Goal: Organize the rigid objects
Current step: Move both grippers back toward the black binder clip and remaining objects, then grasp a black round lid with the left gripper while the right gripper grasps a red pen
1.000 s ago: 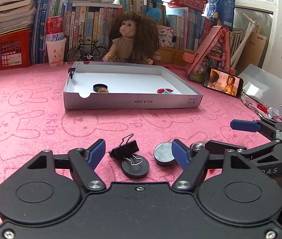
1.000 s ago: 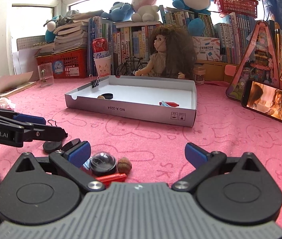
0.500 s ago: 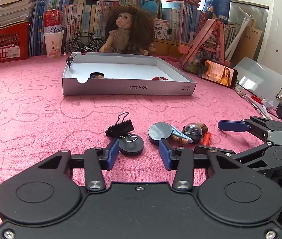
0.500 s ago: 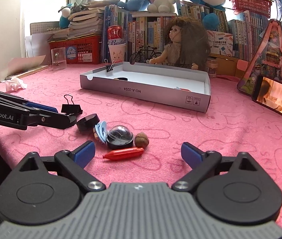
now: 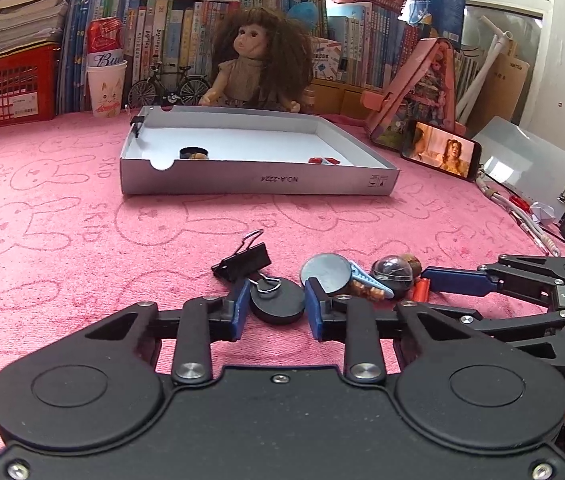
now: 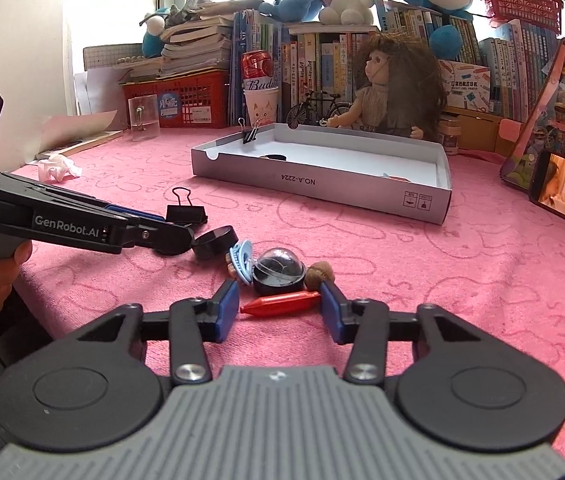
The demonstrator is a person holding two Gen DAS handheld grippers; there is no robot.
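Jaws closing on separate pickups bound for the tray (image 5: 242, 190): left gripper (image 5: 276, 308) pinching black disc (image 5: 278, 305), right gripper (image 6: 280, 306) narrowing around red crayon (image 6: 280, 303), gaps remaining.

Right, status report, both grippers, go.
Left gripper closing around black disc. Right gripper closing around red crayon. Domed capsule and binder clip crowd both. Box clear ahead.

1. Pink cloth (image 5: 62, 248) everywhere, with faint rabbit outlines pressed in.
2. Grey box (image 5: 258, 180), white inside.
3. Black disc (image 5: 278, 306), with a black binder clip (image 5: 244, 262) at its eleven o'clock.
4. Red crayon (image 6: 280, 303), glossy.
5. Dark dome (image 6: 278, 272), with a brown nut (image 6: 320, 274) at three o'clock.
6. Blue pads (image 6: 228, 308) on black gripper fingers.
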